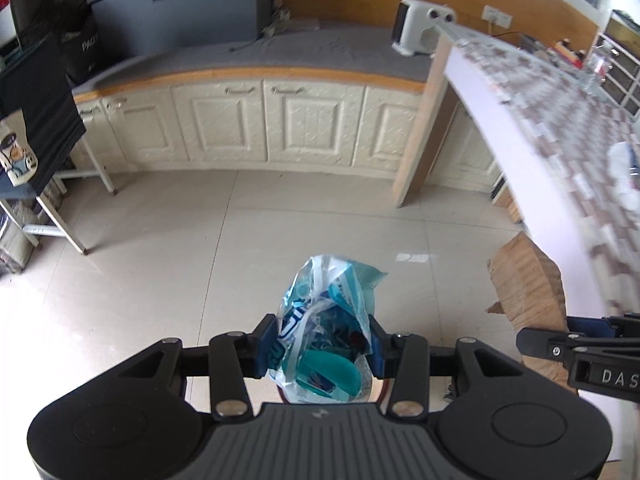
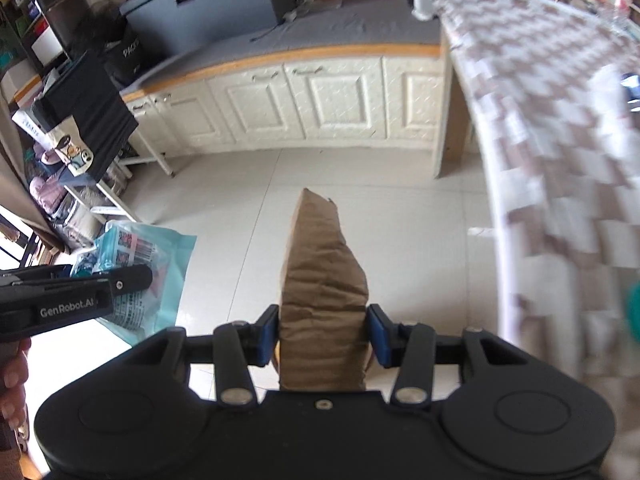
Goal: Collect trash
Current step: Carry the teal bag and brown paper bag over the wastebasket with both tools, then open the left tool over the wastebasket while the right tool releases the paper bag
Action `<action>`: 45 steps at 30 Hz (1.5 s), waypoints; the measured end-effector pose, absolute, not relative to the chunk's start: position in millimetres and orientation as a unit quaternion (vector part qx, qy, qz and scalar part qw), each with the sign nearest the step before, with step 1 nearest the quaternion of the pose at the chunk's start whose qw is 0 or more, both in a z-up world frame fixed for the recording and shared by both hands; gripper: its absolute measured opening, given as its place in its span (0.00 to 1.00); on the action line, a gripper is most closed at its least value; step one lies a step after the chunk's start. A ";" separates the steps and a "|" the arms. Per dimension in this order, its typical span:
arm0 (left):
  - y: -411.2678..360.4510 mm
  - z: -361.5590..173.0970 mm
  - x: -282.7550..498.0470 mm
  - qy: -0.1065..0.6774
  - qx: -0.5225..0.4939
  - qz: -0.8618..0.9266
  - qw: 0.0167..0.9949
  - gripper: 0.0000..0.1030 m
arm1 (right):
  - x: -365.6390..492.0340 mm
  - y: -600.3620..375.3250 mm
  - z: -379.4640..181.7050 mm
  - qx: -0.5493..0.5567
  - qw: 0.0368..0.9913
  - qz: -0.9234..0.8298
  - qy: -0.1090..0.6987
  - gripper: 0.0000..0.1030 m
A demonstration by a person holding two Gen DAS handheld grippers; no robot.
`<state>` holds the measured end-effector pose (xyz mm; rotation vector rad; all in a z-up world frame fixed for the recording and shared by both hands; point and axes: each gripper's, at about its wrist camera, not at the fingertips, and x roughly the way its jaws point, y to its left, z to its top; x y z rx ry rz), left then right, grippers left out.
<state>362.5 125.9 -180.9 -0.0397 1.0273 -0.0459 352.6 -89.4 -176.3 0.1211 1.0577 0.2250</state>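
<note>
My left gripper [image 1: 322, 346] is shut on a crumpled blue and clear plastic wrapper [image 1: 330, 320] and holds it above the tiled floor. My right gripper [image 2: 323, 334] is shut on a flat piece of brown paper bag [image 2: 322, 280] that stands up between its blue pads. In the left wrist view the brown paper [image 1: 528, 280] and the right gripper [image 1: 576, 346] show at the right edge. In the right wrist view the wrapper [image 2: 148, 264] and the left gripper [image 2: 76, 292] show at the left.
A table with a checked cloth [image 1: 560, 128] runs along the right, with white crumpled items [image 1: 624, 172] on it. Cream cabinets [image 1: 256, 120] with a grey counter stand ahead, with a white heater [image 1: 420, 26] on top. A metal rack [image 1: 36, 128] with clutter stands at the left.
</note>
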 end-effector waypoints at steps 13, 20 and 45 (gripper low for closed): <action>137.4 -336.7 406.7 0.560 -0.021 -0.037 0.827 0.44 | 406.3 -53.9 -338.2 0.093 0.810 0.076 0.574 0.46; 142.7 -425.4 418.7 0.593 -0.033 -0.035 0.804 0.44 | 420.8 -45.5 -434.1 0.121 0.788 0.055 0.601 0.46; 131.9 -593.7 463.5 0.661 -0.017 -0.022 0.750 0.45 | 464.0 -39.0 -616.6 0.106 0.741 0.034 0.662 0.51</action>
